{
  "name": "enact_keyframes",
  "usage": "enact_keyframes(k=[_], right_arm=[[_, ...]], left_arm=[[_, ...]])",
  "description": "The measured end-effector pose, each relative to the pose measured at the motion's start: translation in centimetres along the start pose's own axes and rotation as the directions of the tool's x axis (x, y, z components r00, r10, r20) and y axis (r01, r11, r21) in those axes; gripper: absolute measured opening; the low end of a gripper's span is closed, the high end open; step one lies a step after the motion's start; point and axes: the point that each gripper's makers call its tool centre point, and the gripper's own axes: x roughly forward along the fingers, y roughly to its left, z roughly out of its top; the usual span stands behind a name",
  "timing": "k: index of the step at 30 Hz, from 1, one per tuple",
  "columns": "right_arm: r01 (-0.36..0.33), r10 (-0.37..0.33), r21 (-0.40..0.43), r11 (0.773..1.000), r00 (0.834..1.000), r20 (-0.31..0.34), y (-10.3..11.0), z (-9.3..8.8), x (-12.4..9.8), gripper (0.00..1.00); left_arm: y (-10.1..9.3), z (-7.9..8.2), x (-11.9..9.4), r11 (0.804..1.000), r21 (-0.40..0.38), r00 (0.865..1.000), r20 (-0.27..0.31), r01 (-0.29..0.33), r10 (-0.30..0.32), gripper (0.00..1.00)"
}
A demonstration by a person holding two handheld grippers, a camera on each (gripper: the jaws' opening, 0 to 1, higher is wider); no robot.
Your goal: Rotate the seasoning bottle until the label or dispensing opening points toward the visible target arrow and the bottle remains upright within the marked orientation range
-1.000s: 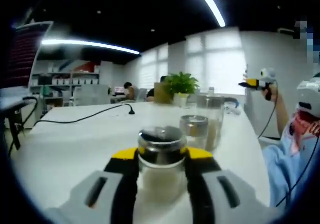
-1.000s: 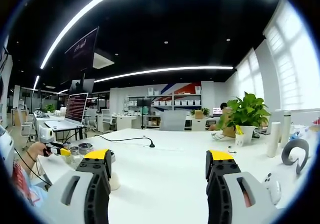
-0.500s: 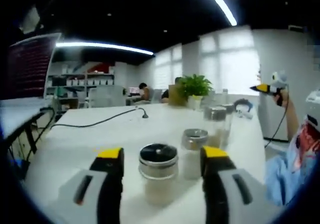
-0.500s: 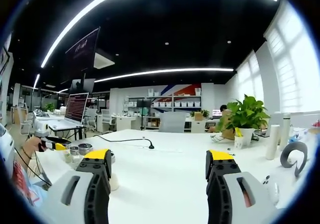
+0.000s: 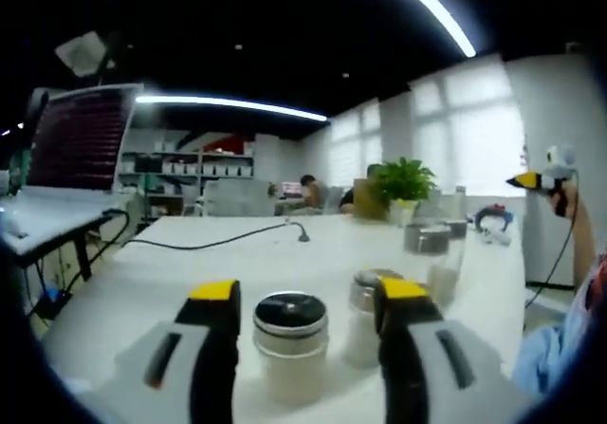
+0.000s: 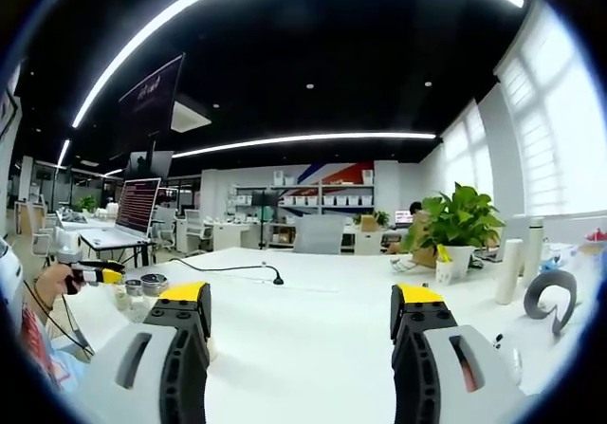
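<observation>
3 metal-capped jars stand on the white table [image 5: 171, 272] ahead of the left gripper [image 5: 302, 301], and the nearest, the seasoning bottle [image 5: 290, 341], sits upright between its yellow-tipped jaws with a clear gap on each side, so the jaws are spread and pinch nothing. By the look of it the step in hand is a release or a regrip between turns: the bottle stands free on the table, and no target arrow, label or dispensing opening can be made out, so whether its facing is right cannot be judged. If another turn is needed, the next move calls for bringing the jaws in squarely on the glass body below the cap, closing gently, and twisting about the vertical axis without tipping it or nudging the second jar [image 5: 363, 320], which stands just beside and behind it near the right-hand jaw; a third jar [image 5: 427, 244] sits farther back. The left gripper is held low and level, aimed along the tabletop. The right gripper [image 6: 301, 315] hangs above bare table with its jaws wide apart and nothing between them, raised well away from the bottle, pointing across the room toward a potted plant [image 6: 457, 225].
</observation>
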Motion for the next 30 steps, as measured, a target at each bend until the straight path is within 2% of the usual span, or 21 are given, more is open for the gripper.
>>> enact_keyframes(k=[2,7,10,14,16,18,23,25,26,30], right_arm=[[0.000,0.000,0.001,1.000,1.000,-0.002,0.0,-0.1,0.0,0.80],[-0.006,0.006,-0.006,1.000,1.000,0.003,0.3,0.0,-0.1,0.80],[-0.009,0.009,-0.006,1.000,1.000,-0.004,0.4,-0.1,0.0,0.80],[-0.010,0.010,-0.002,1.000,1.000,-0.009,0.4,-0.3,0.1,0.80],[-0.008,0.008,-0.004,1.000,1.000,-0.004,0.3,-0.2,0.0,0.80],[-0.009,0.009,-0.006,1.000,1.000,-0.003,0.3,-0.2,0.0,0.80],[-0.006,0.006,0.004,1.000,1.000,-0.003,0.1,-0.2,0.0,0.80],[-0.005,0.005,0.002,1.000,1.000,-0.001,0.1,-0.2,0.0,0.79],[-0.005,0.005,0.002,1.000,1.000,-0.003,0.1,-0.3,0.0,0.79],[-0.006,0.006,0.006,1.000,1.000,-0.012,0.2,-0.5,0.1,0.79]], left_arm=[[0.5,0.3,-0.1,0.999,-0.011,0.999,0.033,-0.043,0.043,0.55],[0.6,0.5,-0.1,0.996,0.041,0.996,0.054,-0.077,0.075,0.56],[1.1,0.7,-0.3,0.994,-0.001,0.991,0.077,-0.110,0.110,0.53],[1.2,0.3,-0.2,0.992,0.005,0.990,0.069,-0.126,0.125,0.52],[1.5,0.1,-0.4,0.988,0.009,0.986,0.066,-0.157,0.156,0.49],[1.1,-0.3,-0.1,0.990,0.020,0.989,0.040,-0.140,0.139,0.49],[0.6,-1.0,0.2,0.992,0.022,0.992,0.019,-0.126,0.126,0.49],[0.3,-0.9,0.3,0.994,-0.013,0.994,0.034,-0.107,0.107,0.49],[0.3,-1.0,0.3,0.994,-0.030,0.994,0.029,-0.105,0.106,0.49],[0.6,-1.3,0.5,0.991,0.012,0.991,0.008,-0.130,0.130,0.48]])
